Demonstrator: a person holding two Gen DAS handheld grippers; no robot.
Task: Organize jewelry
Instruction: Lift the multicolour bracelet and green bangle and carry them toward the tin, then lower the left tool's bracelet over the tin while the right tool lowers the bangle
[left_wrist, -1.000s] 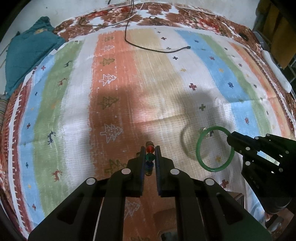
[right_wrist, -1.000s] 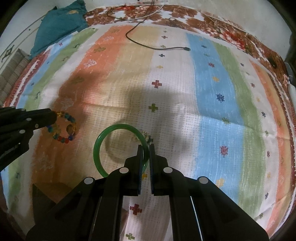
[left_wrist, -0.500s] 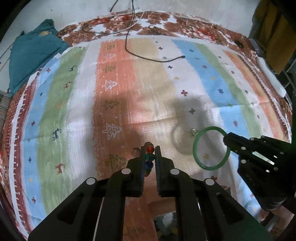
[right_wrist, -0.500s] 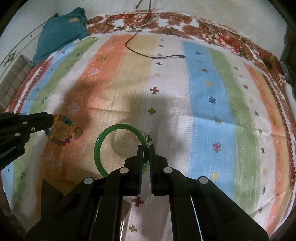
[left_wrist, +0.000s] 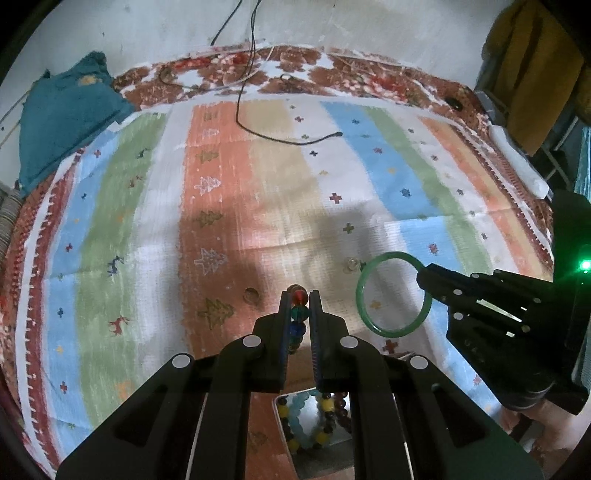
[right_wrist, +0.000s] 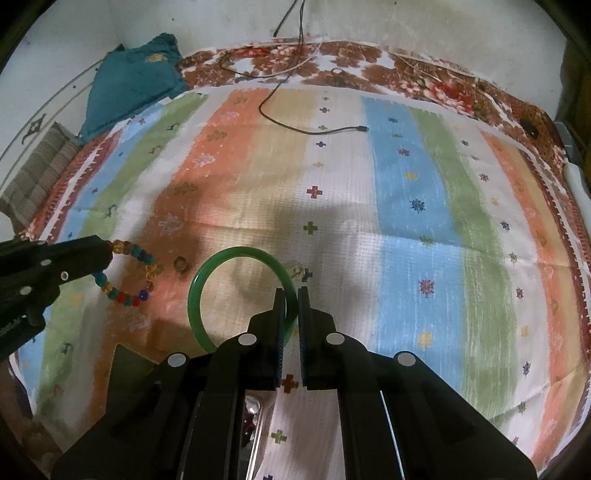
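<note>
My left gripper (left_wrist: 299, 295) is shut on a multicoloured bead bracelet (left_wrist: 298, 314), held above the striped cloth; the bracelet hangs as a loop in the right wrist view (right_wrist: 127, 273). My right gripper (right_wrist: 291, 291) is shut on a green bangle (right_wrist: 236, 291), which shows at the right of the left wrist view (left_wrist: 393, 293). A small brown ring (left_wrist: 251, 294) and a small clear ring (left_wrist: 351, 264) lie on the cloth. A metal tray (left_wrist: 317, 417) with beaded bracelets sits below my left gripper.
A black cable (left_wrist: 280, 136) lies across the far part of the cloth. A teal cloth (left_wrist: 66, 114) is bunched at the far left. The striped cloth (right_wrist: 406, 221) covers the whole surface. The tray edge shows under my right gripper (right_wrist: 255, 410).
Both grippers have risen and drawn back from the cloth with their jewelry. The tray with bracelets has come into view beneath the left gripper.
</note>
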